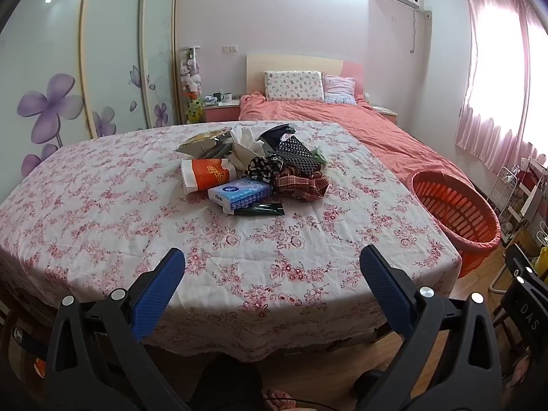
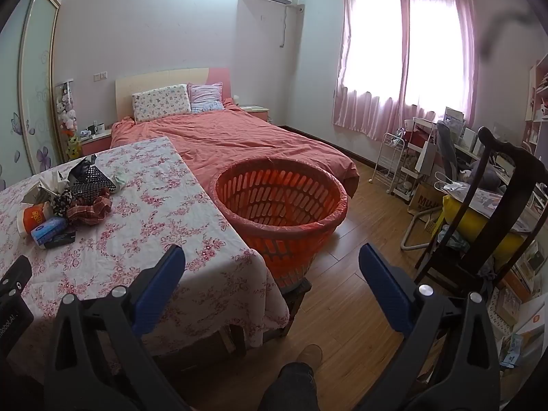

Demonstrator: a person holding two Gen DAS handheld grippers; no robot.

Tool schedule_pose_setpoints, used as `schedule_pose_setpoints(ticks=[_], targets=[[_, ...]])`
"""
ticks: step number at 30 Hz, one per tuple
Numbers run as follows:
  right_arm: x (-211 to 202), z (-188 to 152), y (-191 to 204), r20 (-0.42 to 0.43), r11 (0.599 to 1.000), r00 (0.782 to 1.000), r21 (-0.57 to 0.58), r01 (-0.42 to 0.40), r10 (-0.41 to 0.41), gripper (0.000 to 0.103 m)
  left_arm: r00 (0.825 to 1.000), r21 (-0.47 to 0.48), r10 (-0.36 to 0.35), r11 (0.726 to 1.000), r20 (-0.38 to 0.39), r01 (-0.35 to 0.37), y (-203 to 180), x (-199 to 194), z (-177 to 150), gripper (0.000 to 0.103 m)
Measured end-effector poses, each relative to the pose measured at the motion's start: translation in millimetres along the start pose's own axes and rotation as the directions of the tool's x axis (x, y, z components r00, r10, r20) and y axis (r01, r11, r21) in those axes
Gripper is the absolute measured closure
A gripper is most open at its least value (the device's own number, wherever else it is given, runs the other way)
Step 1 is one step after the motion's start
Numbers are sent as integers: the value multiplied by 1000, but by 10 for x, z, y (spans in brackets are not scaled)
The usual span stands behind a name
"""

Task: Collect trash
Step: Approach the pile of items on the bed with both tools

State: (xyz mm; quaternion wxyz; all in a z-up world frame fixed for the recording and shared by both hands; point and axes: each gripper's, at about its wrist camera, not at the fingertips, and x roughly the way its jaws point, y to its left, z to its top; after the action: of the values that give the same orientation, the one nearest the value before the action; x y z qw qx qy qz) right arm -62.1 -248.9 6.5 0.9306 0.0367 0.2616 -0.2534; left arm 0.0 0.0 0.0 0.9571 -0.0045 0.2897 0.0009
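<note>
Left claw (image 1: 272,267) and right claw (image 2: 272,267) both spread, empty; trash pile (image 1: 253,167) mid-desk (image 1: 102,205), basket (image 2: 281,202) beside it; risk: the loose wrappers may scatter when gripped

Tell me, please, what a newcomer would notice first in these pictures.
First, the mixed pile of wrappers, tissue packs and cloth scraps in the middle of the table's pink-flowered cloth. Next, the round orange slotted plastic basket, lined with a bag, beside the table's right edge, in front of the coral-covered bed.
</note>
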Motion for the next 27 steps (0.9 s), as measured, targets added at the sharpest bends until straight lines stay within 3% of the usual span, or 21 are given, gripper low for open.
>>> schedule_pose_setpoints(ticks=[20,27], targets=[[17,10,-13,-2,1000,1000,0,-6,6,4,1000,1,-5,1000,-14,5,-23,45,-14,2],[121,23,174,-14,997,997,-26,-75,75,4,1000,-9,18,1000,-24,-18,57,129,7,2]])
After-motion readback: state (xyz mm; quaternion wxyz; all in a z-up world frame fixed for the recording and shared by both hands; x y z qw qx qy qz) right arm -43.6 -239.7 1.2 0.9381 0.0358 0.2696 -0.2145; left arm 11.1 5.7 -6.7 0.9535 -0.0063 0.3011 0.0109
